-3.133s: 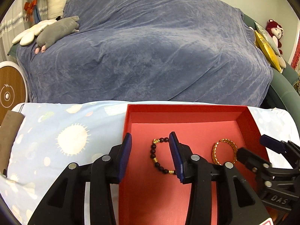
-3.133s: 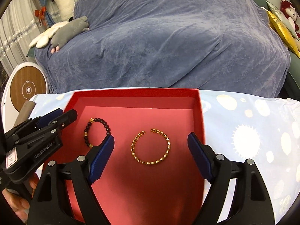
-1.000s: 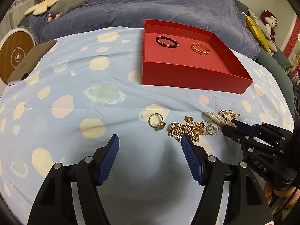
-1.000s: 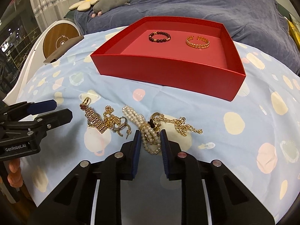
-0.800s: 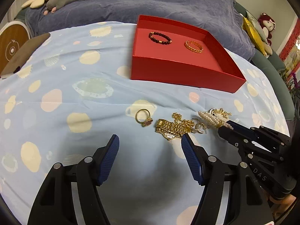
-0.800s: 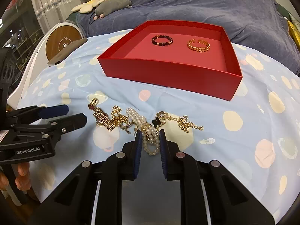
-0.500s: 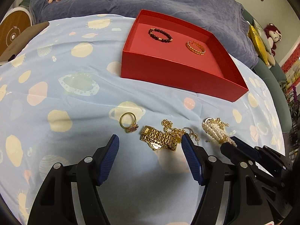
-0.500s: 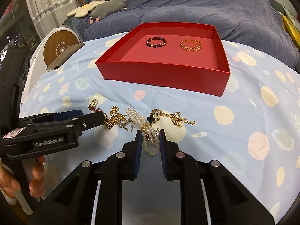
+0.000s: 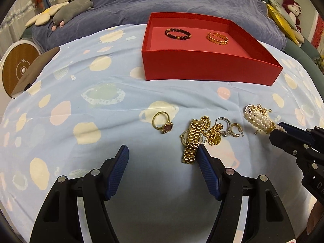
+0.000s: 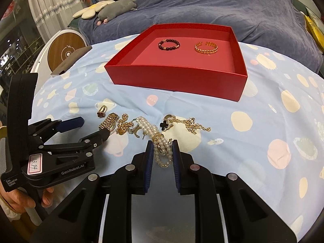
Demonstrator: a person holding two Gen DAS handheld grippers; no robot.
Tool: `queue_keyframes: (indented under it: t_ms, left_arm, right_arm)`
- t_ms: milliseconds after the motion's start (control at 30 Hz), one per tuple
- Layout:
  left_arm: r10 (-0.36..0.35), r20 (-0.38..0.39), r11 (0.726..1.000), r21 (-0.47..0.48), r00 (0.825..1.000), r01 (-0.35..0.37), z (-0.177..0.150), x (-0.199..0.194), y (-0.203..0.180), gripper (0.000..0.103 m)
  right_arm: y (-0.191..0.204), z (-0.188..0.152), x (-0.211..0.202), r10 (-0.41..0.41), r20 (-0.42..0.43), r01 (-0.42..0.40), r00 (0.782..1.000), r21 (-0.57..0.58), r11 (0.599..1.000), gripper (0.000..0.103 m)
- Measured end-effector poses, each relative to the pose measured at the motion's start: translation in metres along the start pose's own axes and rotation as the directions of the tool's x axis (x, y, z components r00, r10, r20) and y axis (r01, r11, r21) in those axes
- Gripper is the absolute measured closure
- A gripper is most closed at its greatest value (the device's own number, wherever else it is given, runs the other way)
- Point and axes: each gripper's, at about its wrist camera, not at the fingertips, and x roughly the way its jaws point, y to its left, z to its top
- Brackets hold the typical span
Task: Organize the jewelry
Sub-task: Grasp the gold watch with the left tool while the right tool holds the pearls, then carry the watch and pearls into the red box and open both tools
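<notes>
A red box (image 9: 206,64) (image 10: 178,79) holds a dark bead bracelet (image 9: 177,34) (image 10: 168,44) and a gold cuff bracelet (image 9: 217,38) (image 10: 206,48). On the spotted cloth lie a gold ring with a red stone (image 9: 162,121) (image 10: 101,111), a gold watch band (image 9: 192,141) (image 10: 108,121), gold chains and small hoops (image 9: 224,129), and a black clover necklace (image 10: 178,124). My left gripper (image 9: 163,154) is open, its right finger beside the watch band. My right gripper (image 10: 161,144) is shut on the pearl bracelet (image 10: 160,141) (image 9: 260,120).
A blue-grey blanket (image 9: 172,2) covers the sofa behind the table. Plush toys (image 9: 66,12) lie at the far left. A round wooden-faced device (image 9: 18,68) and a brown pad (image 9: 36,68) sit at the left edge. Cushions (image 9: 281,16) are at the far right.
Both grippers have come back from the red box to the jewelry pile. My right gripper has closed on the pearl bracelet. My left gripper stays open and has moved closer to the watch band.
</notes>
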Motion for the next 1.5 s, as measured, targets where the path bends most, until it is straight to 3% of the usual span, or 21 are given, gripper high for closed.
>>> queue_keyframes:
  t_ms: [333, 433, 500, 567, 733, 833, 1500]
  left_arm:
    - [-0.062, 0.016, 0.998, -0.023, 0.998, 0.062, 0.009, 0.002, -0.005, 0.04]
    - [-0.063, 0.031, 0.998, -0.004, 0.998, 0.063, 0.01, 0.002, -0.01, 0.053]
    - [-0.078, 0.034, 0.997, 0.009, 0.996, 0.078, 0.01, 0.0, -0.014, 0.072]
    - [-0.103, 0.03, 0.994, 0.024, 0.994, 0.102, 0.009, -0.001, -0.019, 0.085]
    - [-0.107, 0.03, 0.994, 0.031, 0.994, 0.106, 0.008, -0.003, -0.023, 0.085]
    - [-0.121, 0.036, 0.993, 0.019, 0.992, 0.121, 0.009, -0.009, -0.021, 0.094]
    - [-0.231, 0.19, 0.97, -0.038, 0.954, 0.242, 0.047, -0.073, 0.003, 0.094]
  right_arm:
    - [0.005, 0.0, 0.001, -0.007, 0.002, 0.007, 1.0, 0.005, 1.0, 0.085]
    - [0.003, 0.0, 0.001, -0.009, 0.003, 0.009, 1.0, 0.009, 1.0, 0.085]
    - [0.002, 0.001, 0.0, -0.009, 0.003, 0.009, 1.0, 0.012, 1.0, 0.085]
    - [0.002, 0.001, 0.0, -0.01, 0.005, 0.01, 1.0, 0.013, 1.0, 0.085]
    - [0.001, 0.002, -0.004, -0.011, 0.014, 0.011, 1.0, 0.015, 1.0, 0.085]
    - [0.001, 0.004, -0.006, -0.009, 0.023, 0.009, 1.0, 0.018, 1.0, 0.085]
    - [0.004, 0.031, -0.031, 0.002, 0.122, -0.007, 0.993, 0.04, 0.999, 0.085]
